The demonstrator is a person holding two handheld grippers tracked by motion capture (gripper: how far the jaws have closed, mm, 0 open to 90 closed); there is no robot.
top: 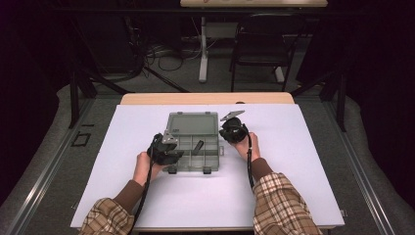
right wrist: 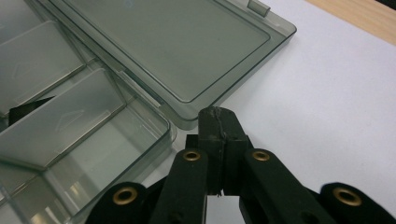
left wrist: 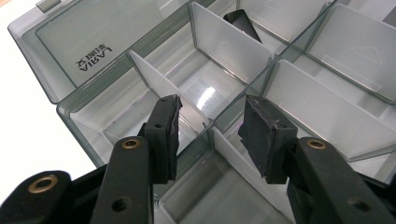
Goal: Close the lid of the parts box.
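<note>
Clear organiser box (top: pixel 192 142) at centre of high view, lid (right wrist: pixel 182 51) open flat. Left gripper (left wrist: pixel 210 126) part open, jaws straddling a divider (left wrist: pixel 159 81), gripping nothing. Right gripper (right wrist: pixel 218 122) closed empty, lower centre, just beside lid edge.

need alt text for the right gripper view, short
The right gripper rises from the bottom edge with its two black jaws pressed together on nothing, just off the corner of an open smoky-clear plastic organizer box. The box's lid lies folded back flat on the white table, and a small black object sits in one compartment.
</note>
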